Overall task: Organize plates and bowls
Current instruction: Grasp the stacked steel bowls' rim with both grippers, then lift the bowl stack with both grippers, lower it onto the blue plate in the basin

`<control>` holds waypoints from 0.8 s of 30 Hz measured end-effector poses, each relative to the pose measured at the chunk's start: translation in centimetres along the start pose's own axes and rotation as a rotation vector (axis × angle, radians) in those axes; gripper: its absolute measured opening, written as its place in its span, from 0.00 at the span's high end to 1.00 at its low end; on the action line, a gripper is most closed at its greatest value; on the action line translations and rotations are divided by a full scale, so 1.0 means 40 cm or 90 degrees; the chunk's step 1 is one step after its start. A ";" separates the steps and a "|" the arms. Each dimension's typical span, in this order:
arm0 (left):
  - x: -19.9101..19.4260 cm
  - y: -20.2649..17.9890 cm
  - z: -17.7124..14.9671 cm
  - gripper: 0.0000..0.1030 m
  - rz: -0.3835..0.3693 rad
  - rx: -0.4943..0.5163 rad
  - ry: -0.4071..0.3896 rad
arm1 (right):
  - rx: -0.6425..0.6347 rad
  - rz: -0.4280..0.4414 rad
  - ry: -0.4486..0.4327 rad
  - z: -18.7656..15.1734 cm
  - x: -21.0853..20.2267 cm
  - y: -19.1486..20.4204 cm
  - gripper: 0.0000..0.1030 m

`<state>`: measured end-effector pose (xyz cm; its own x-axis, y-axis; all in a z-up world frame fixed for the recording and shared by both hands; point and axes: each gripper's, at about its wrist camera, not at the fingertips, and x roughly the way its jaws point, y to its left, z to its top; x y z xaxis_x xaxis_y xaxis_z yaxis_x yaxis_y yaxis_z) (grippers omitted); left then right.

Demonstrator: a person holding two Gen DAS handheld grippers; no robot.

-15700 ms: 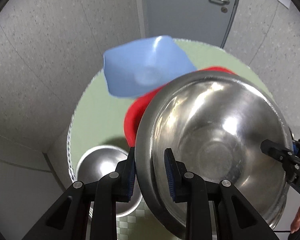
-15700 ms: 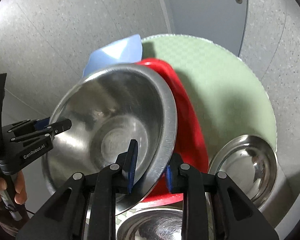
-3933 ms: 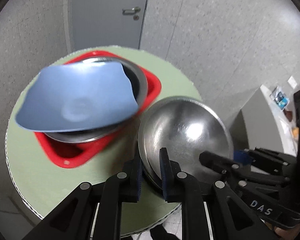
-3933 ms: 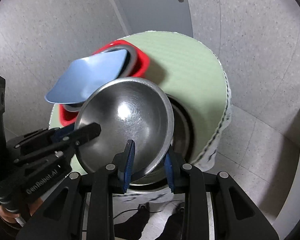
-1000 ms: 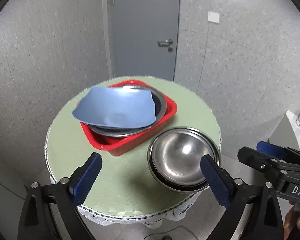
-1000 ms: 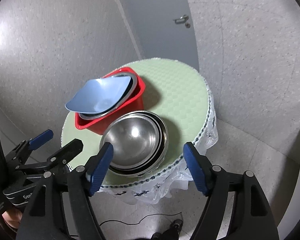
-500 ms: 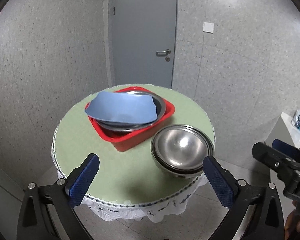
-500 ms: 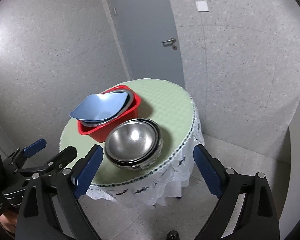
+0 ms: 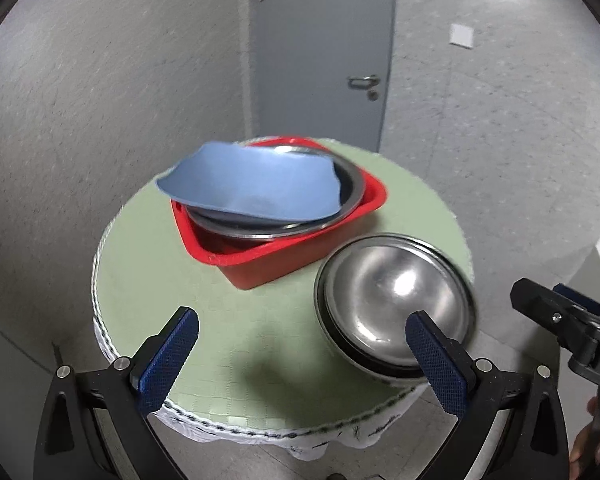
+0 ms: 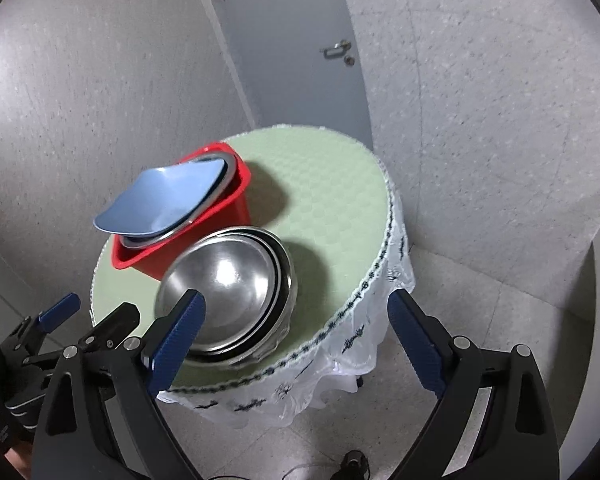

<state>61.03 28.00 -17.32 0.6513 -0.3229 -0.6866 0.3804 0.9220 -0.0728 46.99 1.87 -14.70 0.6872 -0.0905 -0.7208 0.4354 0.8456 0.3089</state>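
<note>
My left gripper and right gripper both hang spread wide and hold nothing, pulled back off the round counter. Nearest on it sits the nested stack of steel bowls, close to the counter's edge. Just beyond, nearly touching, the red tub holds a wide steel bowl with the blue plate tilted on top. I judge the stacking about done; any next move would be levelling that blue plate, gripping its rim gently so it doesn't slide
</note>
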 end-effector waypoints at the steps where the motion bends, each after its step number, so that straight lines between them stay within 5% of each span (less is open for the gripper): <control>1: 0.023 -0.005 0.002 0.01 -0.001 -0.005 0.010 | -0.001 0.010 0.017 0.006 0.029 -0.006 0.09; 5: 0.096 -0.011 0.003 0.03 0.013 -0.016 0.045 | 0.000 0.040 0.075 0.009 0.115 -0.019 0.09; 7: 0.130 -0.016 0.008 0.13 0.018 -0.019 0.062 | -0.001 0.060 0.101 0.006 0.152 -0.022 0.09; 11: 0.206 -0.026 0.020 0.29 0.000 -0.021 0.104 | -0.007 0.097 0.144 0.002 0.201 -0.023 0.26; 15: 0.261 -0.036 0.040 0.59 -0.057 -0.032 0.140 | 0.010 0.139 0.192 0.001 0.245 -0.030 0.44; 17: 0.276 -0.048 0.058 0.62 -0.058 -0.028 0.140 | 0.027 0.177 0.218 -0.003 0.264 -0.035 0.54; 24: 0.291 -0.079 0.103 0.64 -0.060 -0.022 0.148 | 0.020 0.177 0.210 0.018 0.240 -0.046 0.53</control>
<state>70.13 20.44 -22.09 0.4435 -0.3539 -0.8235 0.4069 0.8981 -0.1669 53.22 -0.94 -21.74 0.5597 0.3159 -0.7661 0.2811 0.7973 0.5341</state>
